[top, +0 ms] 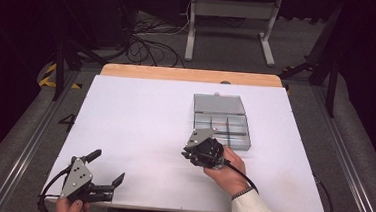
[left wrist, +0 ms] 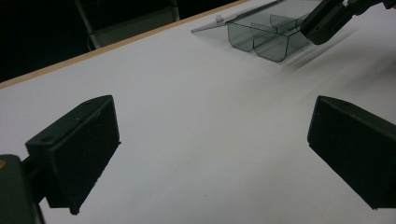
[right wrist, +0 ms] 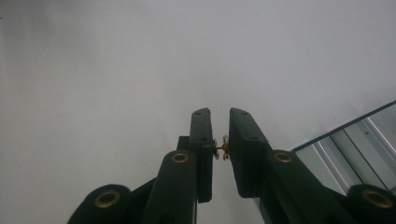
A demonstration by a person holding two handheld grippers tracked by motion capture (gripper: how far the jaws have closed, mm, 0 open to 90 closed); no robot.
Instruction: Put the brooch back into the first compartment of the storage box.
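A clear grey compartment box (top: 222, 123) lies open on the white table top (top: 139, 127), its lid folded back toward the far side. My right gripper (top: 189, 154) hovers just in front of the box's near left corner. In the right gripper view its jaws (right wrist: 219, 114) are shut on a small brass part (right wrist: 220, 148), and a corner of the box (right wrist: 355, 149) sits at the lower right. My left gripper (top: 106, 168) rests near the front left edge, open with nothing between its jaws (left wrist: 212, 154). From there the box (left wrist: 261, 37) and the right gripper (left wrist: 327, 21) appear far off.
A wooden strip (top: 193, 75) runs along the table's far edge. Beyond it on the floor stand a metal frame (top: 232, 24) and loose cables (top: 150, 45). Dark stand legs (top: 61, 62) flank the table.
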